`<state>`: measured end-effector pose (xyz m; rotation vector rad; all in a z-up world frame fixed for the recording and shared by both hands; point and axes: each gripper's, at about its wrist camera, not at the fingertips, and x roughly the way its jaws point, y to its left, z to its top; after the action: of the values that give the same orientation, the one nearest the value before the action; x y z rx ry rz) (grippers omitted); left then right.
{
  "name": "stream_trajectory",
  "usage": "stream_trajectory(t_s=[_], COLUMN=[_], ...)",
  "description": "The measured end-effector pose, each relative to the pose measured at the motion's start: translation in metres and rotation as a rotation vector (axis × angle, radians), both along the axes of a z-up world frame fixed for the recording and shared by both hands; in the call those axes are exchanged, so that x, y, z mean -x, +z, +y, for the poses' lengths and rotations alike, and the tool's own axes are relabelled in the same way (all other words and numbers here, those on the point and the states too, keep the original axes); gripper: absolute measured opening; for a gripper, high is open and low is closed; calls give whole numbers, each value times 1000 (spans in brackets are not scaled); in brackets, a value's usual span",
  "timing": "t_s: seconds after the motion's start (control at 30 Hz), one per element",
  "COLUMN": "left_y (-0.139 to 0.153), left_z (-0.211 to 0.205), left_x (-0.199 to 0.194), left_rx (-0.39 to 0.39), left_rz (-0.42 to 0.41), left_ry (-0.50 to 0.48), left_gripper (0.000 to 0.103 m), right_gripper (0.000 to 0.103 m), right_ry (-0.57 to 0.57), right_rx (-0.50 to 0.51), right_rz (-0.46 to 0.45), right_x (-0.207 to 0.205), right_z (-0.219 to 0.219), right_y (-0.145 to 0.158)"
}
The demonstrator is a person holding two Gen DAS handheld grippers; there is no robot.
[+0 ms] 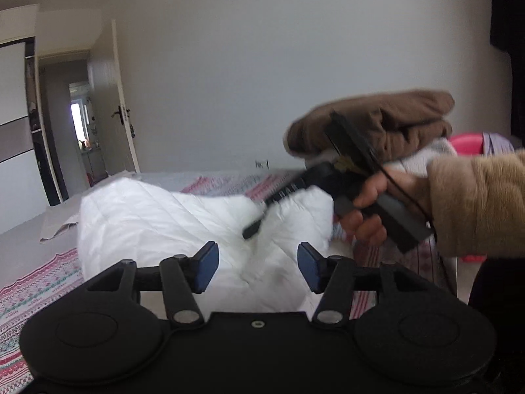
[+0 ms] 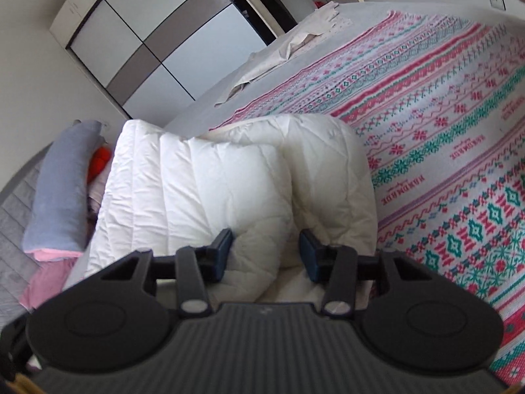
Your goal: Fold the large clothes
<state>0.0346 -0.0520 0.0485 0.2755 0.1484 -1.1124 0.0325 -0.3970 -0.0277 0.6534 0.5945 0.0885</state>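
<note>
A white quilted garment (image 1: 157, 216) lies bunched in thick folds on the bed. My left gripper (image 1: 259, 267) hovers just in front of it, open, with nothing between its blue pads (image 1: 208, 267). In the right wrist view the same garment (image 2: 203, 180) fills the middle of the picture. My right gripper (image 2: 266, 254) is shut on a puffy fold of it, which fills the whole gap between the pads. In the left wrist view a hand (image 1: 367, 210) in a tan sleeve holds that gripper, blurred, with its tip down in the white cloth.
A pink and green patterned blanket (image 2: 443, 124) covers the bed. Folded brown clothes (image 1: 370, 121) top a stack at the right, beside a pink basket (image 1: 466, 139). A grey-blue cloth (image 2: 62, 180) and a beige cloth (image 2: 285, 49) lie at the bed's edges. A wardrobe (image 2: 131, 42) stands behind.
</note>
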Motion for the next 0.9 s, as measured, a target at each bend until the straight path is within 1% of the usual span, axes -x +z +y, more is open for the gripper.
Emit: stream_trajectory(t_s=[0.07,0.1,0.13,0.2,0.27,0.37,0.4,0.43,0.5,0.53,0.6,0.67,0.7,0.73,0.77,0.83,0.87,0.9], left_y=[13,17,17,10,-10,-38,-44,-47,-47,-47,-50,-53,-53,-53,-53,-50,-46,-40], left_z=[6,5,1,-11,-26,-36,-40,-46,-58,-62,-67,-68,-65,-64,-62,-58,-55,-52], left_x=[-20,-35,-47,-71,-85,-73,-68,-66,-58,-54,-49,-46,-47,-46,-45,-47,-50,-54], left_rx=[73,89,88,50,2,24,28,14,-21,-33,-54,-59,-58,-57,-58,-60,-51,-36], left_rz=[32,46,61,105,135,100,89,72,15,-6,-44,-57,-57,-55,-53,-37,-8,25], left_ry=[66,116,157,220,257,287,295,308,325,327,336,343,346,346,344,339,328,312], left_gripper=[53,53,53,52,51,51,51,51,51,51,51,51,51,51,51,51,52,52], right_gripper=[43,43,43,44,46,47,47,48,48,49,49,50,50,50,50,50,50,49], right_ry=[12,19,23,18,10,-24,-49,-84,-157,-187,-212,-209,-204,-201,-217,-301,-358,-404], right_rx=[-29,-33,-33,-28,-13,14,36,70,125,131,96,30,12,17,57,172,225,242], right_rz=[-17,-22,-25,-27,-26,-48,-59,-80,-157,-198,-280,-321,-325,-324,-313,-246,-192,-149], right_x=[5,6,7,9,10,18,22,28,40,45,48,38,29,19,9,-4,-7,-8], right_z=[-5,-6,-6,-5,-3,0,1,4,14,20,36,51,59,65,71,76,74,69], right_y=[0,0,2,7,14,30,37,46,66,76,89,91,89,86,81,70,60,50])
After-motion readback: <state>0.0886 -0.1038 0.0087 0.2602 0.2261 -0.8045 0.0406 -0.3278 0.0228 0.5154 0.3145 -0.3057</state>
